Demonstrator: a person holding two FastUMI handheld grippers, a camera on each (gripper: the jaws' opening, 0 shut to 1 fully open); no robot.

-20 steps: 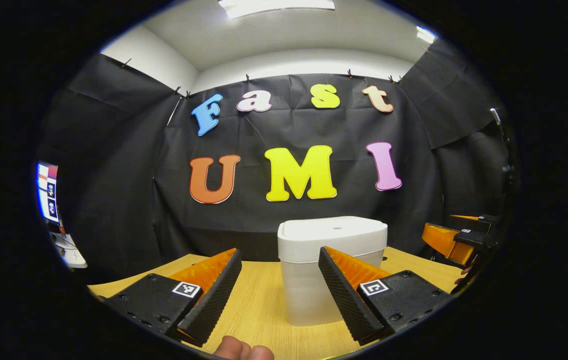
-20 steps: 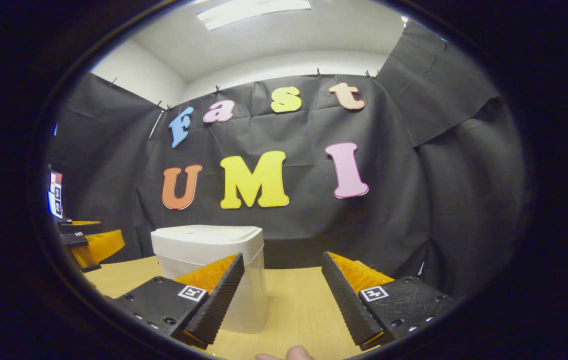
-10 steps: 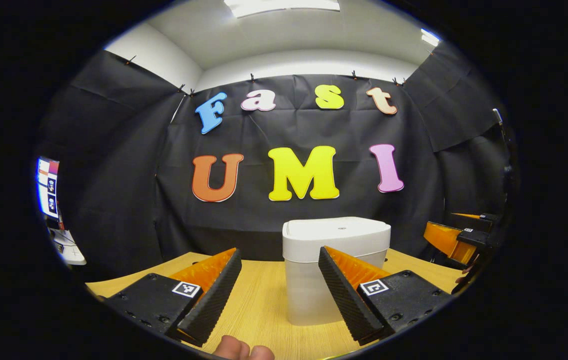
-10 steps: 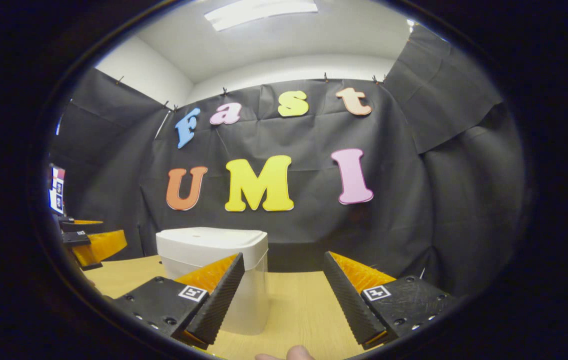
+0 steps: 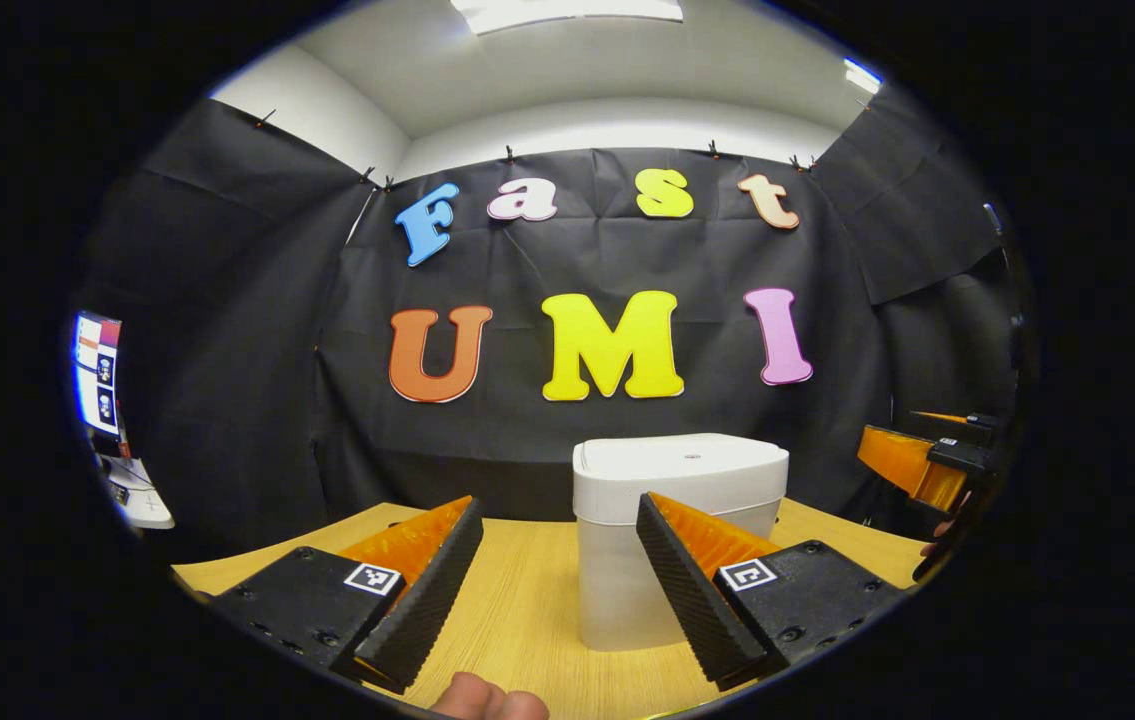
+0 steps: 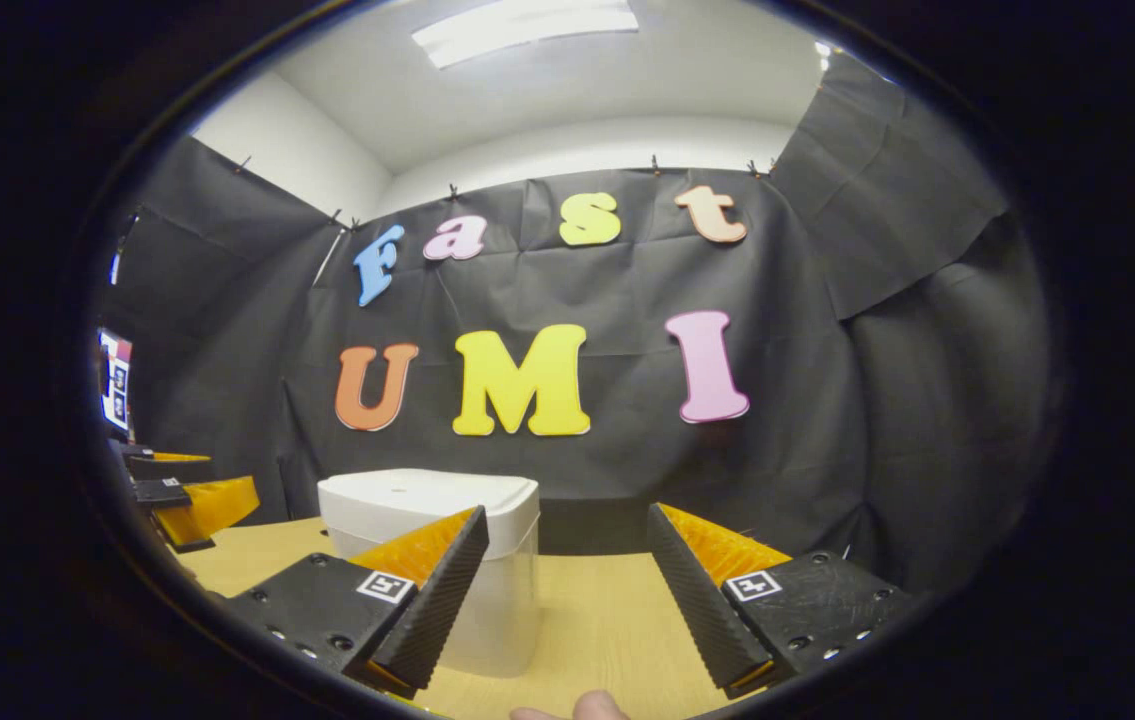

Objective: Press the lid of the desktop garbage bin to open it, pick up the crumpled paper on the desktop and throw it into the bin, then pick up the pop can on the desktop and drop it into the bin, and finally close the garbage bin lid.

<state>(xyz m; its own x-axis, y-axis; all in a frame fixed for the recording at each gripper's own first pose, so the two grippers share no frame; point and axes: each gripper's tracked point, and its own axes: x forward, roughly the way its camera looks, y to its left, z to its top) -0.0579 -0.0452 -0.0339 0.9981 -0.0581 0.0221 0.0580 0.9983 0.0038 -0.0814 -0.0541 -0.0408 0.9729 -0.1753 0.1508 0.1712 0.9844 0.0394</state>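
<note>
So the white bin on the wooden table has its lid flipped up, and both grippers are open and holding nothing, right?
Not quite: the lid of the white bin is down flat and closed, as the left gripper view shows. The rest holds: it stands on the wooden table, and the left gripper and right gripper are open and hold nothing.

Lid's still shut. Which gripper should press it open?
Probably left: in the left gripper view the bin stands nearly straight ahead of the open left gripper. The right gripper has it off to one side.
</note>
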